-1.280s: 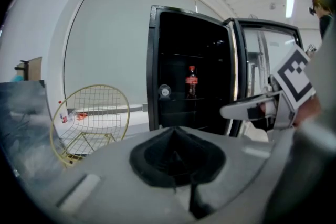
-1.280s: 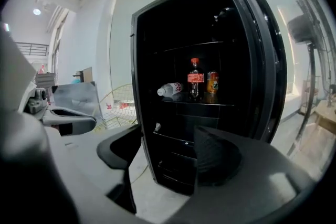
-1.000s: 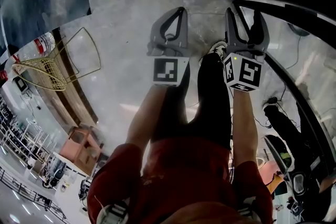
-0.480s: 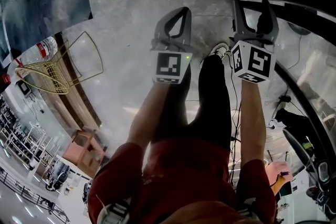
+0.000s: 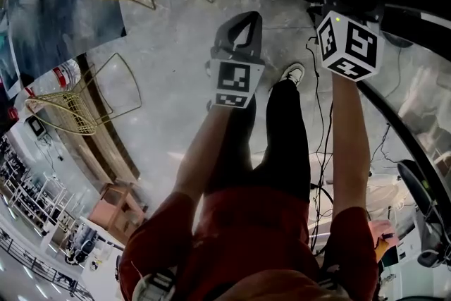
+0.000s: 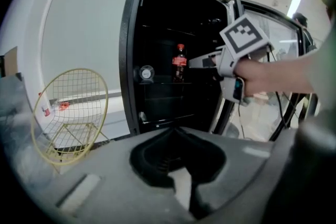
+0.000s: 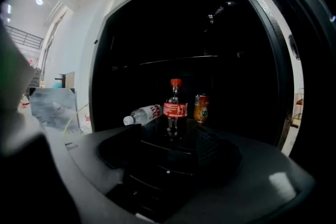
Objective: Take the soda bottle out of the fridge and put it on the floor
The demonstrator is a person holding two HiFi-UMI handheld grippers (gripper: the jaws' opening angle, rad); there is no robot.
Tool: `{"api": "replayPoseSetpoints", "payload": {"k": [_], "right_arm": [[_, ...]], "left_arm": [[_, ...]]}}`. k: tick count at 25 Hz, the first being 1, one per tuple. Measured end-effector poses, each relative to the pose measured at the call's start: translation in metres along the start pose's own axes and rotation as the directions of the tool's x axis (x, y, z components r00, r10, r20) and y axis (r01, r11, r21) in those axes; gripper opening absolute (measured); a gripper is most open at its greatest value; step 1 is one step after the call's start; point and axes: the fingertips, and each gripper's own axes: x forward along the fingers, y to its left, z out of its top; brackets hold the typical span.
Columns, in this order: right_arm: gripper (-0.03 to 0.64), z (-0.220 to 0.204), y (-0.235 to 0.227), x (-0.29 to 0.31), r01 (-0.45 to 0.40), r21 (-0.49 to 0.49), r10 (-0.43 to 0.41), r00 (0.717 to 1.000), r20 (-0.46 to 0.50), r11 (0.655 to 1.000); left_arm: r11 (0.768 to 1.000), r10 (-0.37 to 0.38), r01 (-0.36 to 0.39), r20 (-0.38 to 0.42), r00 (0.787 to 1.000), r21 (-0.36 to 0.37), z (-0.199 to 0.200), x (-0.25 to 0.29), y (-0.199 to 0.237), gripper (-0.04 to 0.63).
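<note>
Head view looked down on a grey marbled floor [image 5: 169,74]. A gold wire chair [image 6: 71,113] stood left of the open black fridge [image 6: 129,60], against a white wall. Inside the fridge, the soda bottle [image 7: 174,107] stood upright on a shelf, between a clear bottle [image 7: 143,114] lying on its side and an orange can [image 7: 200,107]. The right tongs [image 7: 168,136] faced the fridge doorway, jaws parted and empty. The left tongs [image 5: 246,16], outside the fridge, were closed on nothing.
</note>
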Motion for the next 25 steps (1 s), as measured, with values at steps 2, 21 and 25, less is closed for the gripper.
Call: {"api": "replayPoseSetpoints", "payload": {"k": [2,21,25], "right_arm": [[0.298,0.012,-0.007,0.012,0.01,0.02,-0.011,1.0,0.025,1.0],[0.383,0.031,-0.028,0.105,0.012,0.005,-0.012,1.0,0.016,1.0],[0.382,0.034,-0.024,0.109,-0.004,-0.025,0.004,1.0,0.005,1.0]], "left_arm": [[1.0,-0.015,0.015,-0.025,1.0,0.004,-0.005,0.006,-0.003,0.0],[0.994,-0.095,0.08,-0.23,0.969,-0.074,-0.063,0.026,-0.015,0.0],[0.992,-0.101,0.082,-0.227,0.969,-0.091,-0.064,0.022,-0.02,0.0]]}}
